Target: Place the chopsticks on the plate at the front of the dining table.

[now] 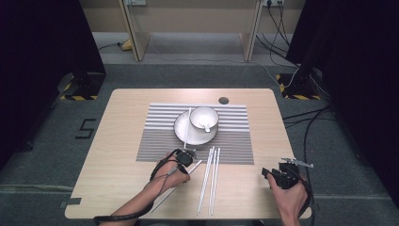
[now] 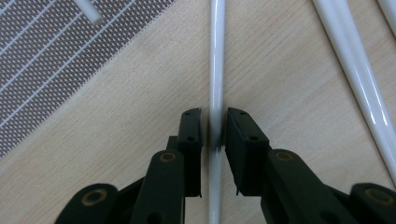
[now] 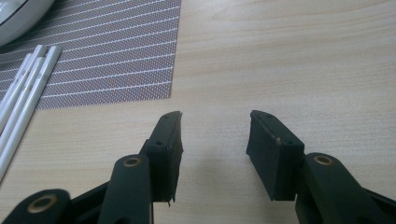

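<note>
A: Entry, left tongs. My left gripper (image 2: 214, 128) is down at the table (image 1: 117, 141), just off the near edge of the striped placemat (image 1: 235, 146). One white chopstick (image 2: 216, 70) runs straight between the jaws. They stand narrow, one on each side of it. The left gripper view shows a thin gap on the left side, so I cannot say the pads press it.

B: Is the stick lifted?

A: Cannot tell. In the high view it lies slanted on the bare wood, its far tip just short of the placemat's near edge and its near end toward me.

B: Other sticks?

A: Three more chopsticks (image 1: 210, 179) lie together just to the right of the held one. Their far tips sit on the placemat's near edge and the rest on the wood. Another chopstick (image 1: 187, 128) lies on the placemat, leaning across the plate (image 1: 181, 132).

B: And the crockery?

A: The plate sits mid-placemat. The bowl (image 1: 203, 117) stands on the plate's far right part, with a spoon (image 1: 205, 126) in it.

B: Right tongs?

A: My right gripper (image 3: 214, 140) is well off the placemat's near right corner, over bare wood. Its jaws are wide apart with nothing between them. The right gripper view shows the placemat corner ahead and to the left.
</note>
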`<act>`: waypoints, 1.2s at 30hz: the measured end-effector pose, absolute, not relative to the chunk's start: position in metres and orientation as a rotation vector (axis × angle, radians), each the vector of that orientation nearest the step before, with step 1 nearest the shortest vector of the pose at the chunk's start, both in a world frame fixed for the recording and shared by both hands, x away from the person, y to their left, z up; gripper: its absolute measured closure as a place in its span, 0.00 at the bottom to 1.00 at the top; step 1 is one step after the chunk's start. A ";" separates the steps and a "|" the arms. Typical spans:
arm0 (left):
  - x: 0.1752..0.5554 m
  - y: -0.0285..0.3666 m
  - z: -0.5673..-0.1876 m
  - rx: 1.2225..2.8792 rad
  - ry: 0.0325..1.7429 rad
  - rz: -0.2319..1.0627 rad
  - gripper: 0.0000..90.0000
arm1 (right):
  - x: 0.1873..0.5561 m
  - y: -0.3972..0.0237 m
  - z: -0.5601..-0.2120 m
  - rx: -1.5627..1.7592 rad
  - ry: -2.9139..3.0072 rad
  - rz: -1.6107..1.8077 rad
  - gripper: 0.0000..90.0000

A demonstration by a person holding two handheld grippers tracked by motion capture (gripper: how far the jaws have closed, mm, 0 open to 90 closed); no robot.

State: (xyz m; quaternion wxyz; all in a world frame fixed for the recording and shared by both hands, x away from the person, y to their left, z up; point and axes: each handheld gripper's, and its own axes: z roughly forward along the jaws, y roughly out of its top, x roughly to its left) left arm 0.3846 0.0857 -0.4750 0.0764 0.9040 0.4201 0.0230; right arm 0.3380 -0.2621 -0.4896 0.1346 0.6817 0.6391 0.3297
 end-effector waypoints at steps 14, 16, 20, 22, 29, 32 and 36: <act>0.390 0.091 -0.475 2.680 1.304 0.032 0.94 | 0.338 -0.261 -0.490 1.972 1.857 0.957 0.61; 0.389 0.091 -0.475 2.679 1.305 0.036 0.94 | 0.339 -0.262 -0.490 1.967 1.859 0.956 0.61; 0.390 0.090 -0.475 2.688 1.305 0.034 0.94 | 0.338 -0.261 -0.490 1.979 1.854 0.956 0.61; 0.391 0.090 -0.475 2.691 1.304 0.030 0.94 | 0.338 -0.262 -0.490 1.970 1.858 0.956 0.61; 0.392 0.091 -0.475 2.696 1.301 0.012 0.94 | 0.338 -0.263 -0.490 1.973 1.850 0.958 0.61; 0.394 0.092 -0.475 2.694 1.303 -0.008 0.94 | 0.338 -0.264 -0.489 1.970 1.845 0.958 0.61; 0.392 0.091 -0.475 2.701 1.289 -0.002 0.94 | 0.338 -0.266 -0.489 1.976 1.839 0.958 0.61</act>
